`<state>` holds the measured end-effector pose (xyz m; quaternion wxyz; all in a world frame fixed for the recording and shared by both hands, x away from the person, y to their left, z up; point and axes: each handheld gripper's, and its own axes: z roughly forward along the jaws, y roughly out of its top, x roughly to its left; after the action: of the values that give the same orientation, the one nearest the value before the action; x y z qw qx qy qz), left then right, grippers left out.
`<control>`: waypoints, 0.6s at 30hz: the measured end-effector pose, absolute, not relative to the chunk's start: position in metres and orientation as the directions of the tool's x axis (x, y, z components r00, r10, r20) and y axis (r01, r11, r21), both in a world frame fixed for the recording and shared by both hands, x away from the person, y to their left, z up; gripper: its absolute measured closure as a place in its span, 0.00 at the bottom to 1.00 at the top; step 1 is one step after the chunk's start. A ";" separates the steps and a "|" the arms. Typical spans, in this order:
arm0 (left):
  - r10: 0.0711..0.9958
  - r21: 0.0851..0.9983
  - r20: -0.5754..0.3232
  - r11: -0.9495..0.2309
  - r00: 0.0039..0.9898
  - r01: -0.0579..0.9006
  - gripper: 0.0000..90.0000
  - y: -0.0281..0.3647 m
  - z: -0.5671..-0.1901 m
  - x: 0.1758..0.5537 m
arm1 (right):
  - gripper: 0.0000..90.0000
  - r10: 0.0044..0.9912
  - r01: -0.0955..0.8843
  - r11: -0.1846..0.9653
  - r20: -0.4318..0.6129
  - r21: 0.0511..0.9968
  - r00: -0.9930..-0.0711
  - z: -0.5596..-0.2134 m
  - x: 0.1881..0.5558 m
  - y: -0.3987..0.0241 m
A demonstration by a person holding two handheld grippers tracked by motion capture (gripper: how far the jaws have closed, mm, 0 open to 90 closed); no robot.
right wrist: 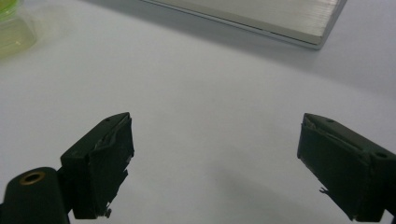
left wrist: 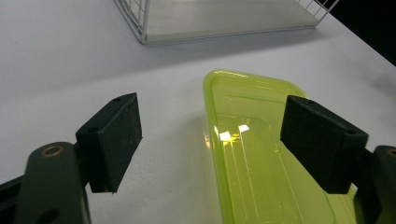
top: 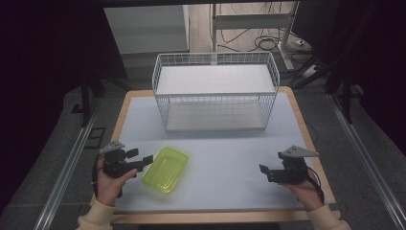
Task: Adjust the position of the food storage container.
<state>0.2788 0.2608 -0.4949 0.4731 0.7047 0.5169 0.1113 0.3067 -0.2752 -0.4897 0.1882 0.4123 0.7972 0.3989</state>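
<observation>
A yellow-green see-through plastic container (top: 165, 168) lies open side up on the white table top, front left. My left gripper (top: 142, 158) is right at its left end, jaws open. In the left gripper view the container (left wrist: 261, 154) has its near rim between the spread jaws of that gripper (left wrist: 210, 140); one jaw hangs over the tub, the other over bare table, and neither pad presses on it. My right gripper (top: 266, 172) is held at the front right, open with nothing in it. Bare table lies between the jaws of that gripper (right wrist: 215, 163).
A white wire basket (top: 215, 98) with a flat floor stands at the back middle of the table; its base (right wrist: 261, 14) and a corner of the container (right wrist: 11, 28) appear in the right gripper view. The table's wooden edge (top: 306, 139) runs along the right side.
</observation>
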 end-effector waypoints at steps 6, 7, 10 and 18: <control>0.837 0.786 -0.328 -0.017 0.439 0.618 0.22 0.262 -0.492 0.277 | 0.11 0.803 0.502 0.352 0.021 0.790 -0.595 -0.491 0.309 -0.273; 0.838 0.790 -0.324 -0.016 0.438 0.613 0.23 0.263 -0.489 0.275 | 0.11 0.804 0.504 0.352 0.021 0.789 -0.595 -0.491 0.309 -0.273; 0.836 0.792 -0.326 -0.013 0.441 0.610 0.28 0.262 -0.486 0.273 | 0.12 0.806 0.499 0.350 0.017 0.793 -0.592 -0.490 0.307 -0.274; 0.831 0.814 -0.261 -0.084 0.492 0.574 0.83 0.257 -0.468 0.263 | 0.13 0.808 0.483 0.354 -0.002 0.801 -0.589 -0.487 0.304 -0.273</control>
<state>0.2630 0.2573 -0.4683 0.4714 0.7236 0.4855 0.1360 0.3037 -0.2727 -0.4867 0.2038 0.4050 0.7972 0.3987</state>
